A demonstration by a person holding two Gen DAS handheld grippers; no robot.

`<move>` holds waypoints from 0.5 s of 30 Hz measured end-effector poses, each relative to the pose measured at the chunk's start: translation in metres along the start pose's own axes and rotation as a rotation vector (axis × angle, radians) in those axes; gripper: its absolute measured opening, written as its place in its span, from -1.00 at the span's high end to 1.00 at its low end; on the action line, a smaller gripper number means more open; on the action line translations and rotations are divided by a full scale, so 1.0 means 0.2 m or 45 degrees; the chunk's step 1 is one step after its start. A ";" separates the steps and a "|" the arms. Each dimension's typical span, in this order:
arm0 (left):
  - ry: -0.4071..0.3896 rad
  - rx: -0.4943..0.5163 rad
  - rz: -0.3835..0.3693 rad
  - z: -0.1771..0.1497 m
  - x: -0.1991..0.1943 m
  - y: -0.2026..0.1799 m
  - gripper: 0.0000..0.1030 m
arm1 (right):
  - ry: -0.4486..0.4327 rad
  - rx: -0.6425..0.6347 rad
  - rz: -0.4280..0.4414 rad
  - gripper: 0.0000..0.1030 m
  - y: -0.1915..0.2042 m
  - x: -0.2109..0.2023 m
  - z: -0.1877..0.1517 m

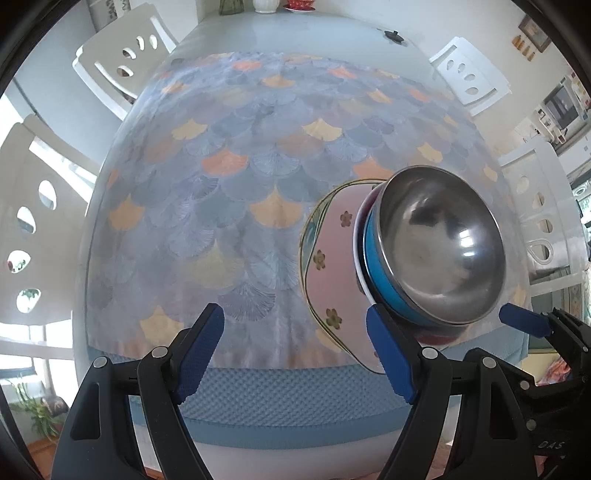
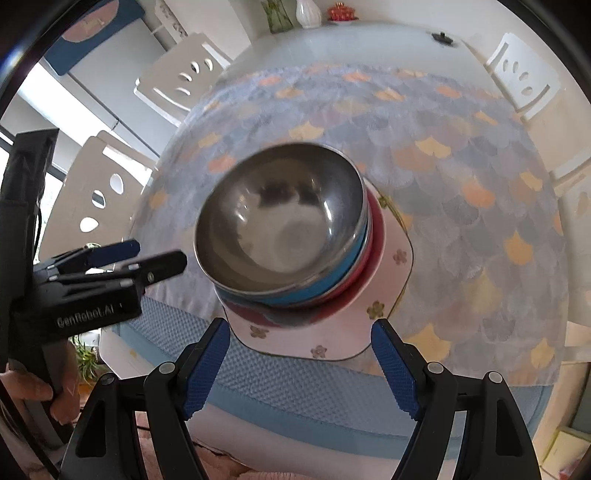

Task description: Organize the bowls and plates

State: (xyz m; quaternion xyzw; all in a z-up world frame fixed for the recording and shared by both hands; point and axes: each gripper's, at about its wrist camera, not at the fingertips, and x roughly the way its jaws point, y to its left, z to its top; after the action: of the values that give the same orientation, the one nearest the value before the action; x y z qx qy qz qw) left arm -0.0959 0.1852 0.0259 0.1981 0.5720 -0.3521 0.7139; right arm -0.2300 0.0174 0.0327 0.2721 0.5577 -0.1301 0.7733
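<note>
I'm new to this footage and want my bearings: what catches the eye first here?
A shiny steel bowl with a blue outside tops a nested stack with a red bowl beneath, on a pink flowered plate near the table's front edge. Under it spreads a blue fan-patterned tablecloth. Both grippers' blue-padded fingers stand open, empty.

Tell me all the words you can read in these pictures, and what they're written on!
"GenRobot.AI": white letters on the black body of the left gripper, seen from the right wrist camera.
"DAS": pale letters on the black body of the right gripper, at the lower right of the left wrist view; possibly part of a longer word.
Blue hanging sign, top left of the right wrist view: too blurred to read.
</note>
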 end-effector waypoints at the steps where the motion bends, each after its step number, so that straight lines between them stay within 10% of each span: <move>1: 0.001 0.002 0.001 0.00 0.00 0.00 -0.52 | 0.000 0.006 0.001 -0.49 -0.01 0.00 0.00; 15: 0.033 0.008 -0.015 -0.01 0.02 0.01 -0.52 | 0.029 0.053 0.014 -0.49 -0.05 0.03 -0.01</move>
State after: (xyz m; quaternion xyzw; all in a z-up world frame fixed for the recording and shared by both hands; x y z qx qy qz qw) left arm -0.0955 0.1871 0.0220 0.2014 0.5814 -0.3555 0.7036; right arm -0.2351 0.0115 0.0230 0.2927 0.5622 -0.1345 0.7617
